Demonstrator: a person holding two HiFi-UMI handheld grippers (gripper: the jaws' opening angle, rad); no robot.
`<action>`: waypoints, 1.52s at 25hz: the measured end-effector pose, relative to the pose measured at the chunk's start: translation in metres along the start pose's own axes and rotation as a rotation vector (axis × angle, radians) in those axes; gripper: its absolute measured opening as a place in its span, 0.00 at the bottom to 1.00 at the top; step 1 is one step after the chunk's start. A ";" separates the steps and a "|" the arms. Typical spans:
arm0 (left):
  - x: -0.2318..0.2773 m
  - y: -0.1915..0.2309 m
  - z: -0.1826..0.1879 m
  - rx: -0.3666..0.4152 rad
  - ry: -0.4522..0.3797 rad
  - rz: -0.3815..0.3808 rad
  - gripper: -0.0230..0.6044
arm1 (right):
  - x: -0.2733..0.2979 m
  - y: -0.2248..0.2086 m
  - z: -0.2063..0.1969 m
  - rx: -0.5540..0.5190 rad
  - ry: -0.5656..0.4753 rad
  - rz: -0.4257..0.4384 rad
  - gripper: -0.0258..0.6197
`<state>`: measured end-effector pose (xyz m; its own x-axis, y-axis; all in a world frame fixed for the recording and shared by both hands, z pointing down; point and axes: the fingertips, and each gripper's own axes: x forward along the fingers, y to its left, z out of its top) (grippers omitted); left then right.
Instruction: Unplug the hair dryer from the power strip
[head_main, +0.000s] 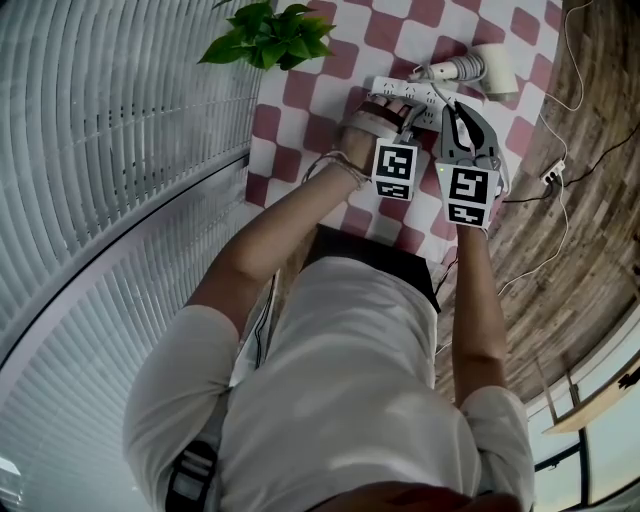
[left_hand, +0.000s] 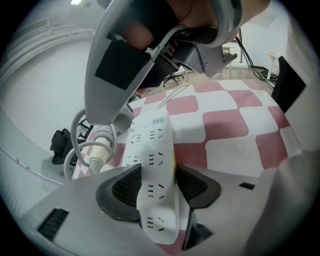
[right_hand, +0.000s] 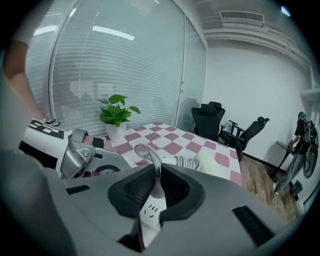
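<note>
A white power strip (head_main: 405, 90) lies on the red-and-white checked table (head_main: 300, 95). My left gripper (head_main: 396, 104) is shut across it; in the left gripper view the strip (left_hand: 152, 150) runs between the pads (left_hand: 125, 190), and the sockets that show are empty. My right gripper (head_main: 456, 110) hangs just above the strip, shut on the hair dryer's white plug (right_hand: 152, 202). The cord (right_hand: 149, 152) rises from the plug. Its ribbed sleeve (left_hand: 97, 152) hangs beside the strip under the right gripper's finger (left_hand: 120, 75). The white hair dryer (head_main: 490, 68) lies behind the strip.
A potted plant (head_main: 265, 35) stands at the table's far left corner by the blinds. Thin cables and a small socket block (head_main: 553, 175) lie on the wooden floor to the right. Black office chairs (right_hand: 215, 120) stand past the table's far end.
</note>
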<state>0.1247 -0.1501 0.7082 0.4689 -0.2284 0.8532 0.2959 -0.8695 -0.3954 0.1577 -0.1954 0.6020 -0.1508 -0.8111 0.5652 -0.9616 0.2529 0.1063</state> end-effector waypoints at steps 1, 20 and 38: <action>0.000 0.000 0.001 -0.001 0.000 0.000 0.38 | -0.002 -0.001 -0.001 0.002 -0.001 -0.001 0.13; 0.002 0.000 0.001 -0.019 0.011 -0.007 0.39 | 0.013 -0.007 0.001 0.031 0.004 0.026 0.13; 0.004 -0.001 0.001 -0.028 0.004 -0.009 0.40 | 0.073 -0.002 0.000 -0.092 0.057 0.109 0.13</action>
<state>0.1268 -0.1501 0.7114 0.4627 -0.2227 0.8581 0.2761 -0.8836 -0.3782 0.1489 -0.2550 0.6429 -0.2372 -0.7453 0.6231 -0.9147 0.3874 0.1152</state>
